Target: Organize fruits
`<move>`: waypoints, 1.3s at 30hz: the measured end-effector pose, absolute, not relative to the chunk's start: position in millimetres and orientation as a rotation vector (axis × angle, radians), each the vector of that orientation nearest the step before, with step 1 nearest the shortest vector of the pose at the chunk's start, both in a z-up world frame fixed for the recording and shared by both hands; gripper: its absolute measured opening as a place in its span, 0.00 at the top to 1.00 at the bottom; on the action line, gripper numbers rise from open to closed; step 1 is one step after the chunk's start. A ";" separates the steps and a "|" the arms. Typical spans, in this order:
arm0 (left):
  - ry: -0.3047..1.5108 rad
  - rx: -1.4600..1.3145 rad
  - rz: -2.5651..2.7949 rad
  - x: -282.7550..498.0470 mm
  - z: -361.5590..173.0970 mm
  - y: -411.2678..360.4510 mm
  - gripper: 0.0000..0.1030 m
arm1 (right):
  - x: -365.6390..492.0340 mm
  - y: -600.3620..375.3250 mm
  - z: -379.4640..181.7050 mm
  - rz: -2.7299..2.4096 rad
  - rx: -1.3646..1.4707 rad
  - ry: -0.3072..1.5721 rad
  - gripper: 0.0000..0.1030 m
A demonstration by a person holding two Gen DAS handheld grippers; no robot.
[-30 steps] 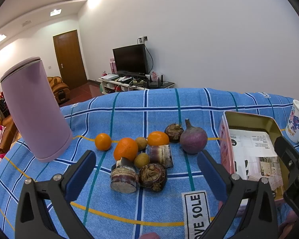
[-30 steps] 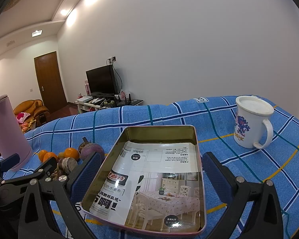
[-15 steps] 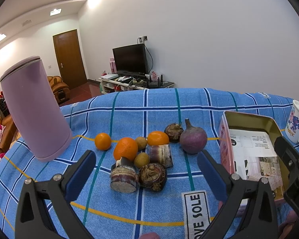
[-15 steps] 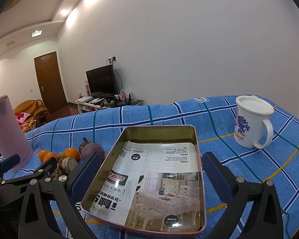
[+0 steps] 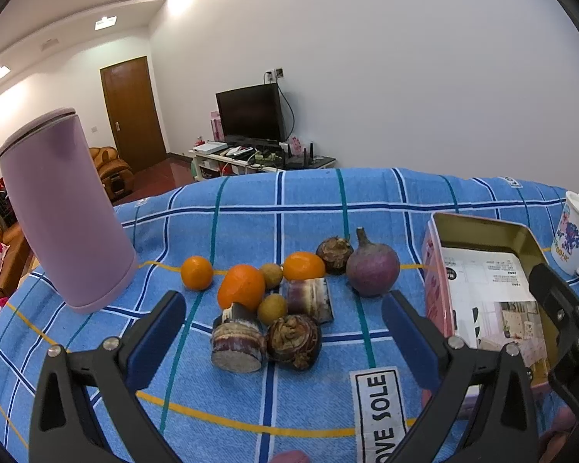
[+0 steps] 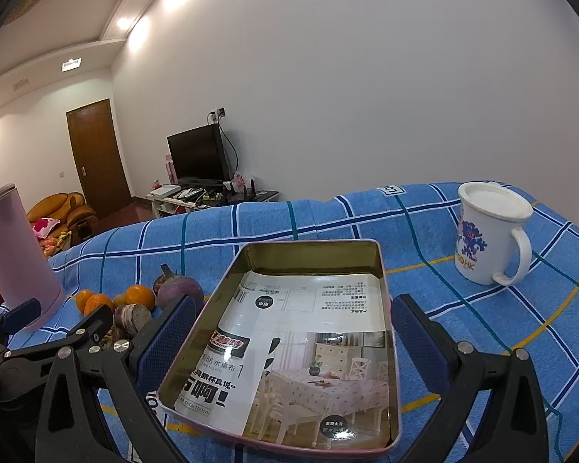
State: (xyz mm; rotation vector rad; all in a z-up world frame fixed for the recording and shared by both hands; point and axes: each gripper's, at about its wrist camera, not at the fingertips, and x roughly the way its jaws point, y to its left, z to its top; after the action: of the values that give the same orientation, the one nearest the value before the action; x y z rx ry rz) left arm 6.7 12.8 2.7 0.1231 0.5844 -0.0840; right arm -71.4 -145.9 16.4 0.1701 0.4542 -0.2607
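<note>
A cluster of produce lies on the blue checked cloth: three oranges, one at the left (image 5: 197,272), one in the middle (image 5: 241,286) and one behind (image 5: 303,266), two small brown longans (image 5: 272,308), brown taro pieces (image 5: 294,341) and a purple round turnip (image 5: 372,272). My left gripper (image 5: 281,335) is open and empty, its fingers on either side of the near taro pieces. A metal tin (image 6: 382,262) lined with a printed sheet sits to the right. My right gripper (image 6: 289,341) is open and empty, straddling the tin's near part.
A tall lilac tumbler (image 5: 63,212) stands at the left of the cloth. A white lidded mug (image 6: 490,233) stands at the right. The left gripper's frame (image 6: 54,341) shows at the left in the right wrist view. The cloth's far edge drops off toward the room.
</note>
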 end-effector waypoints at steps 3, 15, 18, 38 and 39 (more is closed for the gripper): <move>0.591 0.122 -0.085 8.1 1.7 13.7 0.00 | -71.4 -145.4 16.0 -0.251 0.174 0.455 0.01; 0.647 0.069 -0.011 30.3 -0.9 43.0 0.00 | -67.9 -144.6 15.4 -0.201 0.177 0.453 0.01; 0.607 0.099 0.060 36.1 6.2 59.3 0.00 | -64.1 -143.4 19.4 -0.151 0.189 0.447 0.02; 0.740 0.144 0.357 79.3 -7.4 147.0 0.00 | 19.1 -14.1 -7.6 0.310 -0.015 0.774 0.58; 0.742 0.143 0.352 78.0 -6.5 147.6 0.00 | 20.4 -9.8 -13.2 0.298 -0.047 0.792 0.58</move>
State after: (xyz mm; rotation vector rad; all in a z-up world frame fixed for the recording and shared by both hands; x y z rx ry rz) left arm 78.0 147.6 -6.5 0.1430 0.7420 0.3520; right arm 20.4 -9.8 -13.2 -0.0474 0.7924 0.2979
